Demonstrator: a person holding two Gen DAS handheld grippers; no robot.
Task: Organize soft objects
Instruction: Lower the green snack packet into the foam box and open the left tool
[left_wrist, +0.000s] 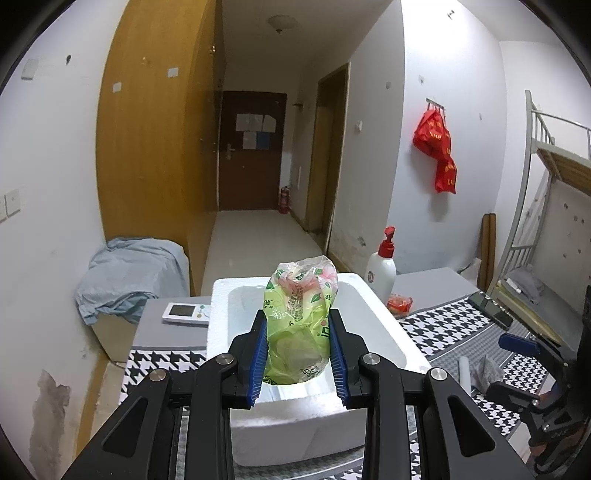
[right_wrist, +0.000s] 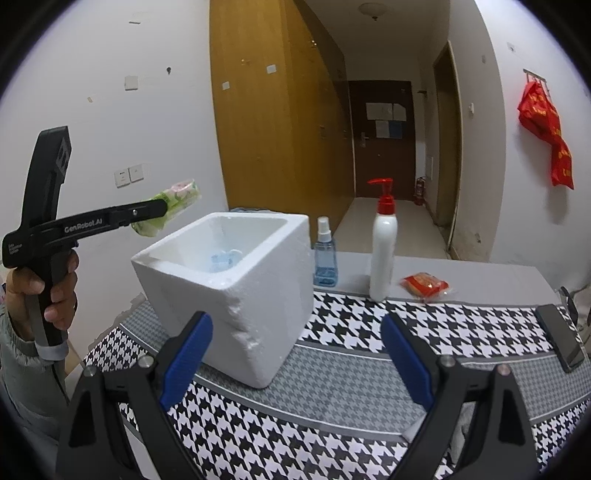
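Houndstooth cloth (right_wrist: 369, 369) underlies our foam box (right_wrist: 236, 280); our left gripper (left_wrist: 297, 350) clenches the light, crushable tissue pack (left_wrist: 299, 321) mid-body, twelve o'clock; our right gripper (right_wrist: 295, 354) gapes empty.

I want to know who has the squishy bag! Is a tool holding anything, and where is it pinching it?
The left tool pinches the green tissue pack by its lower sides, above the foam box. The right tool is open and holds nothing.

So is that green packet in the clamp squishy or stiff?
Probably squishy: the green tissue pack bulges between the left gripper's pads, and its wrapper wrinkles. It also looks light, held out level above the foam box. The glossy film may slip.
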